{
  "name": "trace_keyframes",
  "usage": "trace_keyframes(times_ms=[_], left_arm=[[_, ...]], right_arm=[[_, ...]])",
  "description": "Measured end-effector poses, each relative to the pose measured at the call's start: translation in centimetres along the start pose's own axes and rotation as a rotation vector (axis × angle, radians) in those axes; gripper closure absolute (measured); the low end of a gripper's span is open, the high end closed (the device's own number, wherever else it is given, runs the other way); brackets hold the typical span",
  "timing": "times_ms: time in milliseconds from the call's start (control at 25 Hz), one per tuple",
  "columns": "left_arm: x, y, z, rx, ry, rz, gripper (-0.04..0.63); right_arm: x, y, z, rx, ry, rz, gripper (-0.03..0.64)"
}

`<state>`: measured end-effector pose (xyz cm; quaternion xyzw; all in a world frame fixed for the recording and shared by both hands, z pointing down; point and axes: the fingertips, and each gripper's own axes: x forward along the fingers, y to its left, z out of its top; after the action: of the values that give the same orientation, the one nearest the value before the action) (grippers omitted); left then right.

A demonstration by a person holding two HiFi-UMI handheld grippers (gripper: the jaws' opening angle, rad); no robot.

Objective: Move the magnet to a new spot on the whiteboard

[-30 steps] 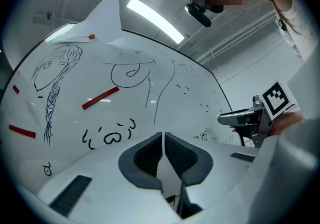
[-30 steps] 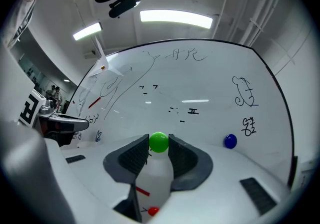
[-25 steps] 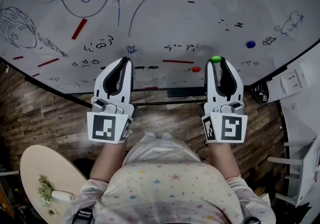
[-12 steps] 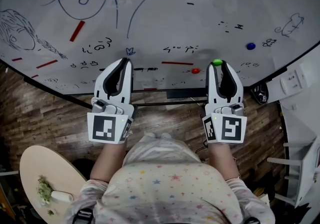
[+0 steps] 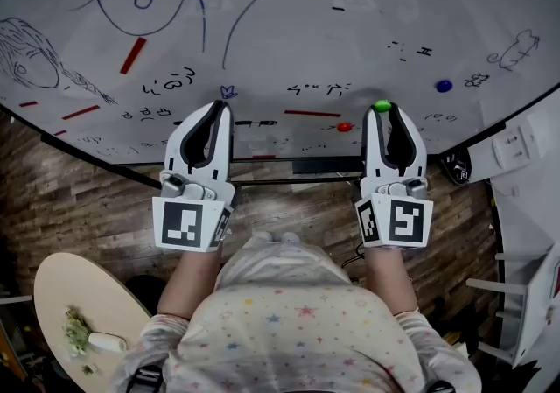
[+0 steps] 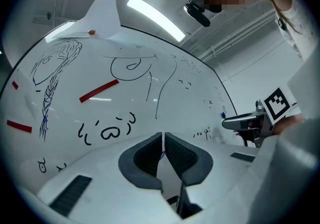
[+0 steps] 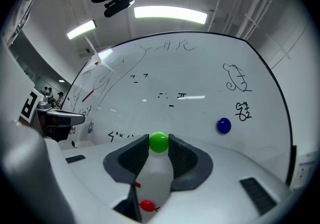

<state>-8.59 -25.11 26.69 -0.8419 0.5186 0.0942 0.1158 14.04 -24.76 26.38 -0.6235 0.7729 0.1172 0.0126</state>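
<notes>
Green magnet [image 7: 159,142] between jaws of right gripper [image 5: 381,109]

Blue magnet [image 5: 444,85]: up and right of right tongs [image 5: 381,113], well apart. Red magnet [image 5: 345,127]: just left of right tongs' tips. Long red bar [image 5: 133,55]: up-left of left tongs [image 5: 220,108]; shorter red bars [image 5: 82,111] further left. Plank floor [image 5: 79,207]: beneath both tongs. Round counter [image 5: 52,295]: below-left of left tongs, carrying green scraps [image 5: 77,333], white object [image 5: 108,342] beside them. White shelving [image 5: 525,234]: right of right tongs. Light strips [image 7: 170,14] overhead.
</notes>
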Motion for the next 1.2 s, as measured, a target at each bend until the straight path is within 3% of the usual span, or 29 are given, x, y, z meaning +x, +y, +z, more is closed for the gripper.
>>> trace_keyframes(times_ms=[200,920,1200], left_arm=[[0.3,0.4,-0.5,-0.002,0.034,0.017,0.569],[1.4,0.3,-0.4,-0.009,-0.008,-0.003,0.569],[1.4,0.5,-1.1,0.003,0.026,0.009,0.569]], right_arm=[[0.6,-0.1,-0.4,0.003,0.006,0.005,0.494],[1.9,-1.0,-1.5,0.003,0.031,-0.002,0.494],[2.3,-1.3,-2.0,0.002,0.049,-0.005,0.494]])
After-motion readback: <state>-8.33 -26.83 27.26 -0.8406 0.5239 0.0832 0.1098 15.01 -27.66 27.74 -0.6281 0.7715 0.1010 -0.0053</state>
